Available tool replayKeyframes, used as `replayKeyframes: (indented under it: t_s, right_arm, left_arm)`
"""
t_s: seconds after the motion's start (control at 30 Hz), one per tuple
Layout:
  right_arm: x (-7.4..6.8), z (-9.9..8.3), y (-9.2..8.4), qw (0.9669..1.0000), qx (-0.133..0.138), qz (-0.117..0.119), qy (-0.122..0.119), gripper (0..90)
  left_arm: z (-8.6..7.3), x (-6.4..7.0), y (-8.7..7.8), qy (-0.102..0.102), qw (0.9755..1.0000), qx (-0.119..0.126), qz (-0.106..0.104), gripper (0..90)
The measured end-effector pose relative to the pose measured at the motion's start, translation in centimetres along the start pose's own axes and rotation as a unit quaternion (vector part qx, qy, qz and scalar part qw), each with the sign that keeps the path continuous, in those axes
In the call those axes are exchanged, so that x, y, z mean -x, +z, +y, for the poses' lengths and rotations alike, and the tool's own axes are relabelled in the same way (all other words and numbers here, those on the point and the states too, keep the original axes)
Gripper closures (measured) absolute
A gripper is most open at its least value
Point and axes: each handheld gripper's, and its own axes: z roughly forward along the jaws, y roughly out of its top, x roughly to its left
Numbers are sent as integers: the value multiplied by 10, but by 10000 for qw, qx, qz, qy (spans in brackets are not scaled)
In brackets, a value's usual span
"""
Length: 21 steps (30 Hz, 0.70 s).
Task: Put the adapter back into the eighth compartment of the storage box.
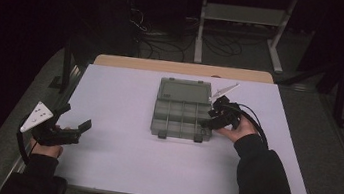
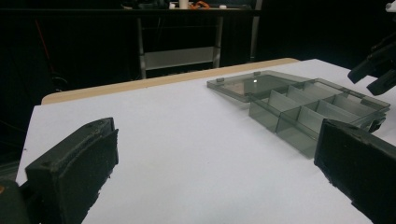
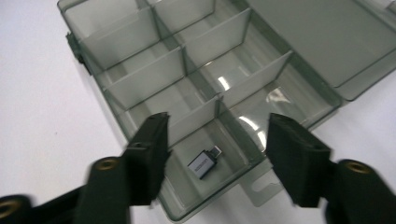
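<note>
A smoky translucent organizer box (image 1: 181, 118) lies open at the table's middle, its lid (image 1: 184, 91) folded flat behind it. In the right gripper view a small grey adapter (image 3: 204, 163) lies in a corner compartment of the box (image 3: 187, 88). My right gripper (image 3: 217, 135) hovers open just above that compartment, holding nothing. From above, the right gripper (image 1: 209, 118) sits at the box's right end. My left gripper (image 1: 76, 117) rests open near the table's left edge, far from the box. In its own view the left gripper (image 2: 215, 154) is empty and faces the box (image 2: 317, 112).
The white tabletop (image 1: 116, 160) has a wooden strip (image 1: 184, 68) along its far edge. A metal shelf frame (image 1: 243, 15) and floor cables (image 1: 167, 41) stand in the dark behind. The other compartments of the box look empty.
</note>
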Motion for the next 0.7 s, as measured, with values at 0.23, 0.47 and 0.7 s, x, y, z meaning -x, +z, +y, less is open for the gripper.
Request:
replayKeyframes:
  t_s: [0.23, 0.47, 0.7]
  right_arm:
    - [2, -2, -10, 9991, 208, -300, 207, 119]
    - [5, -9, -18, 9983, 335, -395, 261, 0]
    - [8, -17, -30, 9974, 517, -368, 341, 0]
  left_arm:
    - [0, 0, 0, 0, 10000, -4, -1, 0]
    - [0, 0, 0, -3, 10000, -7, 3, 0]
    - [0, 0, 0, -5, 10000, -15, 8, 0]
